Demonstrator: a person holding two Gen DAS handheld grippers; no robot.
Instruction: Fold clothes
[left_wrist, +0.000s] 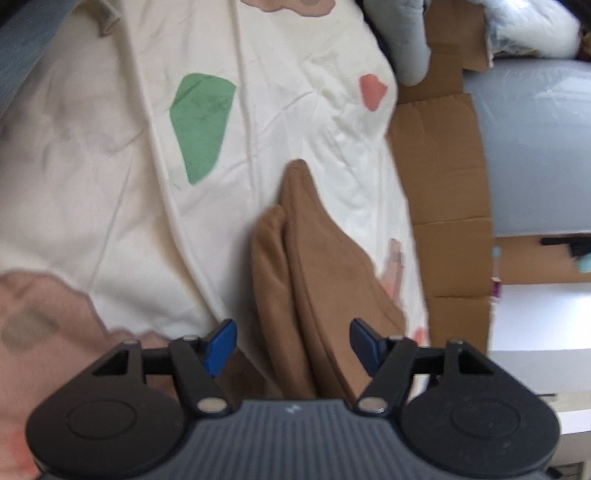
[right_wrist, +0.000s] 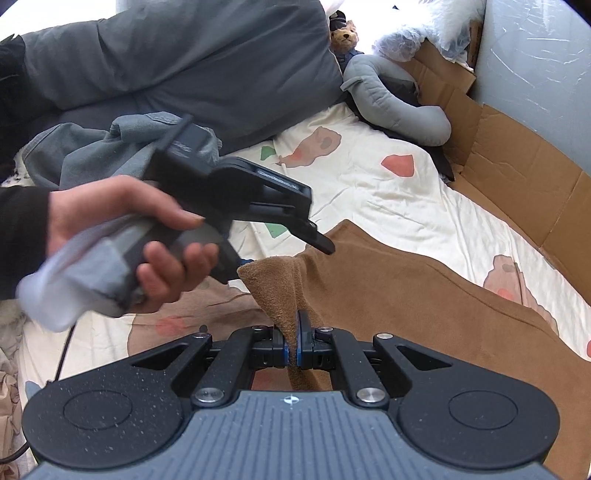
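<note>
A brown fleece garment (right_wrist: 406, 295) lies spread on the cream patterned bedsheet (right_wrist: 369, 192). My right gripper (right_wrist: 291, 341) is shut on a raised fold of that garment's near edge, and the cloth stands up in a peak from the pinch. A hand (right_wrist: 122, 229) holds my left gripper (right_wrist: 284, 254) just above the peak, pointing down at it. In the left wrist view the left gripper (left_wrist: 293, 341) is open, its blue pads (left_wrist: 221, 345) wide apart. The garment's two brown folds (left_wrist: 317, 266) run between the pads without being pressed.
A grey pillow (right_wrist: 192, 62) and crumpled grey-blue clothing (right_wrist: 110, 147) lie at the far left. A grey stuffed toy (right_wrist: 391, 107) and a teddy bear (right_wrist: 345, 35) sit at the bed's head. Cardboard (right_wrist: 517, 177) lines the right side against a grey wall (left_wrist: 535, 147).
</note>
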